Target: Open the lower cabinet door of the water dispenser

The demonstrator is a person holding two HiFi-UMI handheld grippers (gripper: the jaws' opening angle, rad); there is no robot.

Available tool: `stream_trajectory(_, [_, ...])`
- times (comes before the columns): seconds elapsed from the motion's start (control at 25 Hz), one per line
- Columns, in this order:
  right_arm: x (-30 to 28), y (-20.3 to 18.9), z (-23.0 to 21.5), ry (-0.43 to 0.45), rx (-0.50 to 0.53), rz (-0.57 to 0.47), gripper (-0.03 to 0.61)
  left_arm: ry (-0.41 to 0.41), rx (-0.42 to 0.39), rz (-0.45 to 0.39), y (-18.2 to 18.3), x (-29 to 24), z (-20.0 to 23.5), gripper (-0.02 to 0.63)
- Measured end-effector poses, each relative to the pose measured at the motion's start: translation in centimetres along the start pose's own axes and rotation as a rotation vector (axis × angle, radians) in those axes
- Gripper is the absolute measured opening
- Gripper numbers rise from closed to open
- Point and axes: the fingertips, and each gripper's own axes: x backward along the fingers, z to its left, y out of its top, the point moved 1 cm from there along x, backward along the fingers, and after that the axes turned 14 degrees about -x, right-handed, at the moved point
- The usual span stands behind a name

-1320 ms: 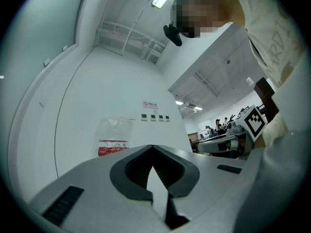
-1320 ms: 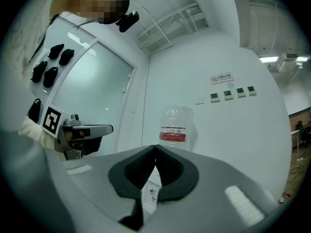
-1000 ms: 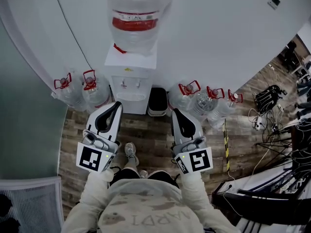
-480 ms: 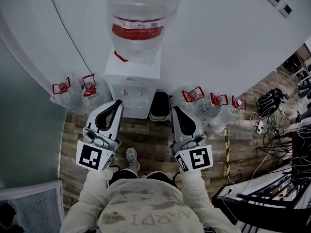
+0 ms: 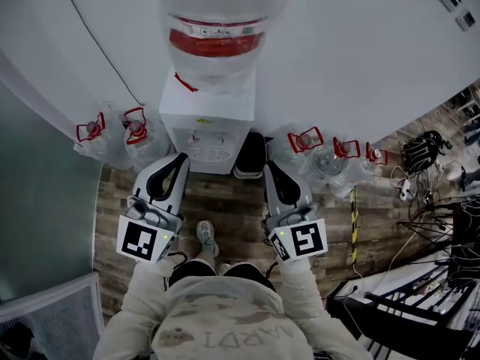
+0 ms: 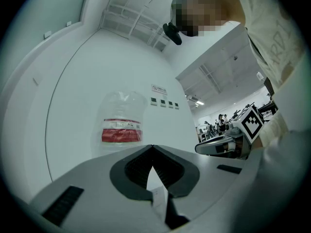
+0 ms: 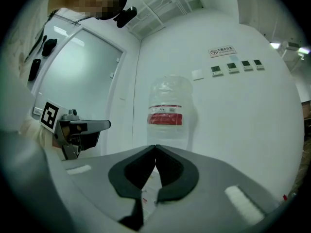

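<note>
1. Head view: The water dispenser point(image 5: 208, 115) stands against the white wall with a big water bottle point(image 5: 216, 28) on top. The person stands right in front of it. The left gripper point(image 5: 181, 159) and the right gripper point(image 5: 268, 166) are held out near its front corners and do not touch it. The lower cabinet door is low on the front, and this view from above does not show it. Spare water jugs point(image 5: 112, 133) sit on the floor beside the dispenser.
2. Left gripper view: The left gripper's jaws are pressed together at the tips and hold nothing. It looks at the bottle, so it seems too high for the door.
3. Right gripper view: The right gripper's jaws are pressed together too, and they are empty. It also faces the bottle. To do this step well, the person should probably bend down and bring one gripper low to the door's edge. The jaws should open a little before they pinch the edge or handle. A slow, straight pull should stop the dispenser from wobbling.
</note>
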Motion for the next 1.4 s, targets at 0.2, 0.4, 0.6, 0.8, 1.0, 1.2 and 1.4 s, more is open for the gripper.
stream_trajectory(0.2, [-1.6,-2.4,-1.3,-0.019,-0.029,0.042,0.011,-0.017,0.018,0.024,-2.8,-1.0,0.4,-0.002])
stream_trajectory(0.4, [-3.0,-5.1,-2.4,-0.034,-0.059,0.089,0.011,-0.031,0.025,0.057,-5.6,-1.6,0.8,-0.002])
stream_trajectory(0.6, [-4.2,-8.2,-3.5,-0.051,-0.106,0.134,0.011,-0.037,0.035,0.082,-7.8,-1.8,1.0,-0.002])
stream_trajectory(0.8, [-5.5,-12.2,-4.5,-0.069,-0.163,0.188,0.056,-0.042,0.034,0.103,-10.2,-1.8,1.4,-0.002])
stream_trajectory(1.0, [-6.2,-16.5,-5.0,-0.051,-0.223,0.262,0.111,-0.029,0.083,0.146,-12.3,-1.7,1.4,-0.002])
stream_trajectory(1.2, [-6.6,-20.0,-5.6,-0.034,-0.216,0.311,0.132,-0.037,0.095,0.153,-13.9,-1.6,0.5,-0.002])
stream_trajectory(1.4, [-7.4,-23.6,-6.5,-0.024,-0.224,0.333,0.138,-0.052,0.097,0.163,-16.0,-1.3,-0.5,-0.002])
